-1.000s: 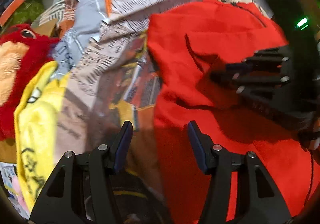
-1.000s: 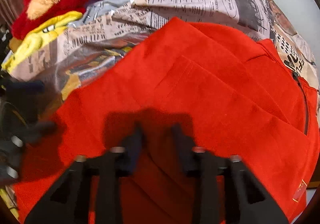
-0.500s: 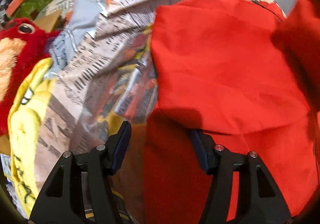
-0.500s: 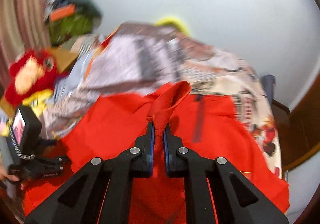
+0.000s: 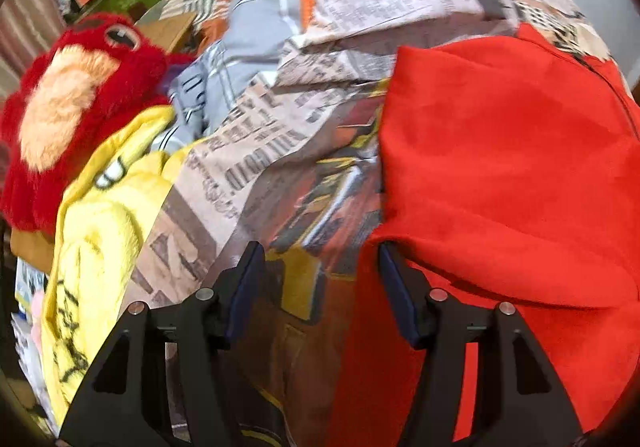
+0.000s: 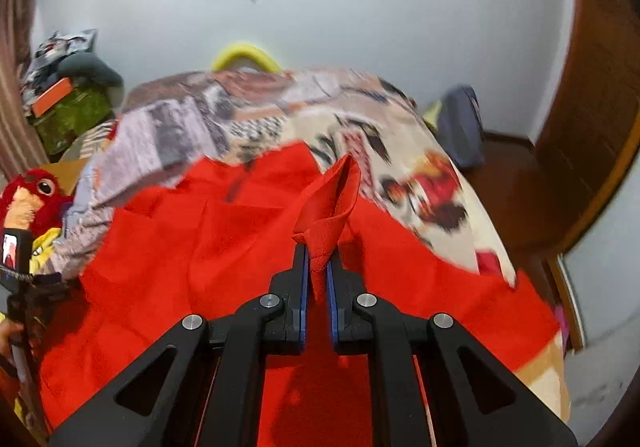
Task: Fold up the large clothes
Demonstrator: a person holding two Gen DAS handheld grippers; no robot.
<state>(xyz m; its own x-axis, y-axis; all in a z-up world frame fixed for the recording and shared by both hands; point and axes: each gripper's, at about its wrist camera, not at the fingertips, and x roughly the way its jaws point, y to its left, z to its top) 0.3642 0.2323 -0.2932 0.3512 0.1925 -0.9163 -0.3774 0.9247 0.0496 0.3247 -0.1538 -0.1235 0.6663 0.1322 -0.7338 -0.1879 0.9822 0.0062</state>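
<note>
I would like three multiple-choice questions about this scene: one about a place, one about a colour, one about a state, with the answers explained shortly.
1. Where is the red plush toy in the left wrist view?
A. left of the red garment
B. on top of it
C. right of it

2. What colour is the fleece beside the toy?
A. blue
B. yellow
C. white

3. How is the right gripper?
A. wide open
B. shut on the red garment
C. out of view

Answers: 1 A, the toy sits at the far left edge. 2 B, it is plainly yellow. 3 B, the jaws pinch a raised fold.
</note>
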